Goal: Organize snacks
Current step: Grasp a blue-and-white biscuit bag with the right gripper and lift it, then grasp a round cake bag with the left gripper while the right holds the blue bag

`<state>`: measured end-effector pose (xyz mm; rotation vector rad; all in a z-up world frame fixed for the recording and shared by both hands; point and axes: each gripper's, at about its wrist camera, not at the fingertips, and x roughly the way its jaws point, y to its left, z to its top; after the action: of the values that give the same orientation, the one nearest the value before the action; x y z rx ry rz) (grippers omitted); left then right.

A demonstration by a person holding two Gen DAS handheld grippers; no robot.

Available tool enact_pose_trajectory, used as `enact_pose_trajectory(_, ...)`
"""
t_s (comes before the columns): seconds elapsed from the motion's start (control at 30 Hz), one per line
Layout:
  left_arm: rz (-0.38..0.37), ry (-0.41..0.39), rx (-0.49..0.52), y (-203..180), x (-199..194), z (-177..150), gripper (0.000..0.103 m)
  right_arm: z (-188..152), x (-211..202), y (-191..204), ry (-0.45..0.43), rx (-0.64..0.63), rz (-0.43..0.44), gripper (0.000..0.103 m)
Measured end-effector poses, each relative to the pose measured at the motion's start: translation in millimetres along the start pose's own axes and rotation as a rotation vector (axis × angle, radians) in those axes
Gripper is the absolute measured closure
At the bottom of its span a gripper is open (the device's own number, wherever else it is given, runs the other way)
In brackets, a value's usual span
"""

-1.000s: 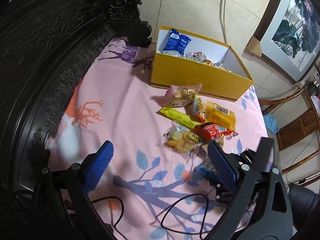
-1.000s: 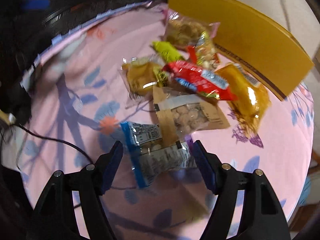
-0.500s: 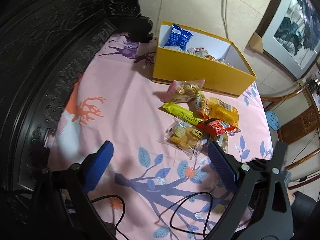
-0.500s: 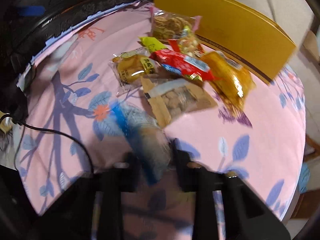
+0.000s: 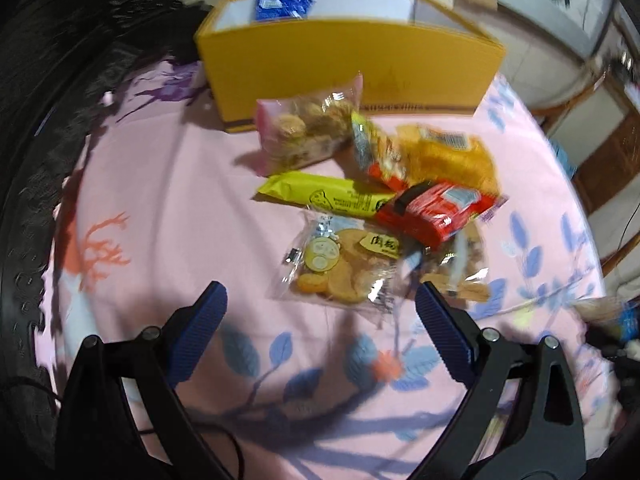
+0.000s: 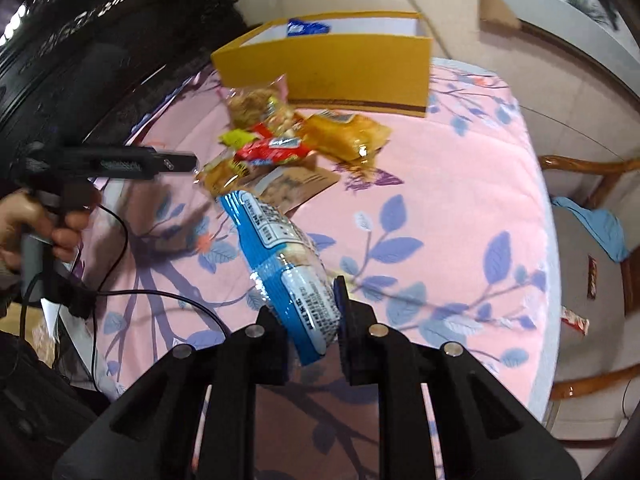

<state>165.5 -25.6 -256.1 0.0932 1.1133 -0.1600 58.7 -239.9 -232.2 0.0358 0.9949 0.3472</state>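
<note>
A yellow box (image 5: 348,64) stands at the far end of the pink cloth, with a blue packet (image 5: 282,4) leaning inside it. In front of it lies a pile: a pink cookie bag (image 5: 308,128), a yellow bar (image 5: 320,194), a red packet (image 5: 436,208), an orange packet (image 5: 448,156) and a clear biscuit packet (image 5: 340,264). My left gripper (image 5: 318,296) hangs open just short of the biscuit packet. My right gripper (image 6: 306,304) is shut on a blue-and-clear packet (image 6: 280,248), held above the cloth. The yellow box (image 6: 340,68) lies far ahead of it.
Dark carved wood (image 5: 60,100) rims the cloth's left side. A black cable (image 6: 132,292) trails over the near left. A hand (image 6: 36,220) holds the left gripper at the left. A wooden chair (image 6: 592,168) with a blue cloth stands right; small packets (image 6: 574,320) lie on the floor.
The right gripper closed on the blue-and-clear packet and lifted it off the cloth, away from the pile. The left gripper sank closer to the pile and stayed open.
</note>
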Motion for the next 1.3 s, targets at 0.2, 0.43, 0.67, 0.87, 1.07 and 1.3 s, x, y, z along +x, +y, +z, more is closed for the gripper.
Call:
enact_pose_trajectory(0.2,-0.015,0.065,0.030,-3.5,43.4,7.6,0.006,-3.8,-15.2,-3.6,-0.026,0.049,-0.029,0.085)
enact_pose_trajectory(0.43,-0.092,0.082,-0.015,0.1,67.5,11.1,0.002,-4.2,-21.2,-7.4,-0.035,0.085,-0.052,0.085)
enact_pose_trajectory(0.67,-0.162,0.013,-0.014,3.1,52.0,3.4,0.047,2.6,-19.5,-0.4,-0.051,0.076,-0.044,0.085)
enact_pose_trajectory(0.87,-0.177,-0.011,-0.061,10.0,29.0,-8.1,0.060,14.3,-21.3,6.9,-0.076,0.043,-0.021,0.085)
enact_pose_trajectory(1.07,-0.225,-0.050,-0.080,18.5,2.1,-14.4,0.074,22.8,-20.0,9.1,-0.088,0.041,0.005,0.085)
enact_pose_trajectory(1.3,-0.236,0.059,-0.123,20.0,33.2,-21.2,0.042,23.3,-18.4,16.6,-0.076,0.031,0.013,0.085)
